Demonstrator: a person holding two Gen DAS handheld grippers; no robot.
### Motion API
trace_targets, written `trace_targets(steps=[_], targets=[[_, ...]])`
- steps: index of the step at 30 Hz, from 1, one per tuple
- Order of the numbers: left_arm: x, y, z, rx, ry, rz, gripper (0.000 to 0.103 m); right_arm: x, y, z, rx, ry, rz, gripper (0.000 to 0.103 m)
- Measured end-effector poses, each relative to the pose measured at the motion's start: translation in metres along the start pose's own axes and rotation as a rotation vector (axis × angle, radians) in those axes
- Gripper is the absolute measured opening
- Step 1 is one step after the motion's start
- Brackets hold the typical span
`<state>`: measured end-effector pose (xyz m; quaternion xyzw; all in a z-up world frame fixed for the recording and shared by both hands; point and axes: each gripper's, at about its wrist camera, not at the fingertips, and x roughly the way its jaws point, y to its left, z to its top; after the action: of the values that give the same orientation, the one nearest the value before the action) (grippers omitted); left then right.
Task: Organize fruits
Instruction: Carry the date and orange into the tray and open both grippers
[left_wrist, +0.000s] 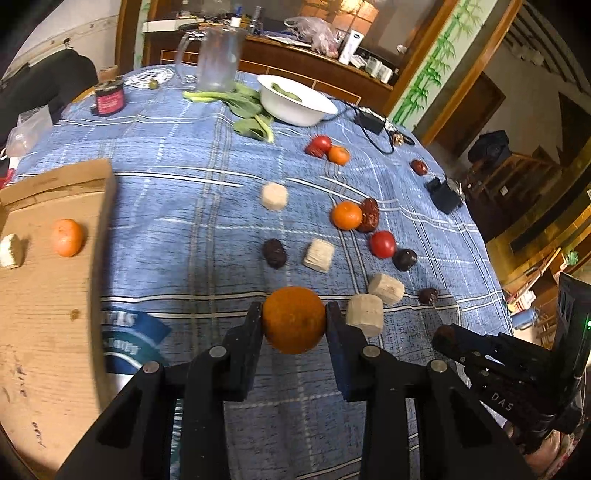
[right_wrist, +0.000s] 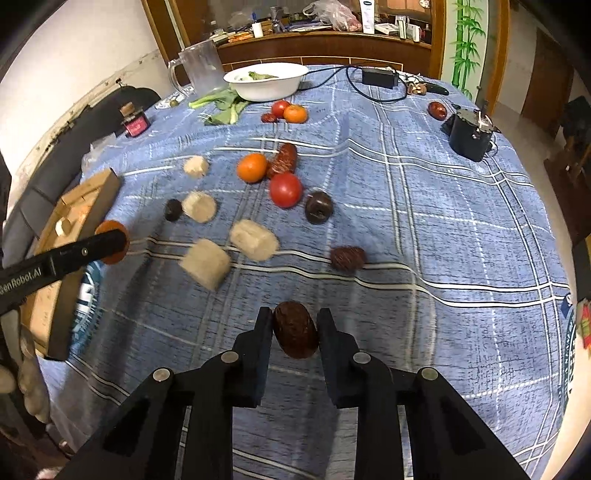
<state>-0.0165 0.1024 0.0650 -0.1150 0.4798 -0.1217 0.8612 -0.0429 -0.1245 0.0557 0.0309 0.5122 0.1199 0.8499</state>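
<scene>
- Left wrist view: my left fingers are clamped on a tangerine, lifted clear of the blue checked counter. The cardboard box to the left has one tangerine and a pale chunk in it, so barely started, I'd say. Loose on the cloth: two tangerines, tomatoes, dark dates and pale chunks.
- Right wrist view: my right fingers are squeezed shut on a dark red date, also off the counter. Another date lies just ahead, and more fruit sits further up toward the white bowl. Most of the sorting looks left; these two pieces likely go to the box next.
</scene>
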Motion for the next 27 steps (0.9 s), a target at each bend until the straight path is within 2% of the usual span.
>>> trace_targets(steps=[4,8,17,21,27], targets=[[-0.019,0.024,0.003,-0.026,-0.023,0.015,0.032,-0.004,0.027,0.011,-0.020,-0.012,0.039,0.026],[-0.040,0.060,0.005,-0.068,-0.044,0.052,0.032,-0.004,0.071,0.022,-0.074,-0.023,0.089,0.026],[-0.077,0.166,0.002,-0.179,-0.046,0.190,0.032,0.015,0.187,0.054,-0.174,0.001,0.260,0.027],[-0.078,0.207,0.005,-0.213,-0.023,0.246,0.032,0.034,0.238,0.072,-0.189,0.015,0.332,0.027],[-0.070,0.241,0.011,-0.222,0.015,0.267,0.032,0.073,0.297,0.080,-0.249,0.064,0.336,0.027]])
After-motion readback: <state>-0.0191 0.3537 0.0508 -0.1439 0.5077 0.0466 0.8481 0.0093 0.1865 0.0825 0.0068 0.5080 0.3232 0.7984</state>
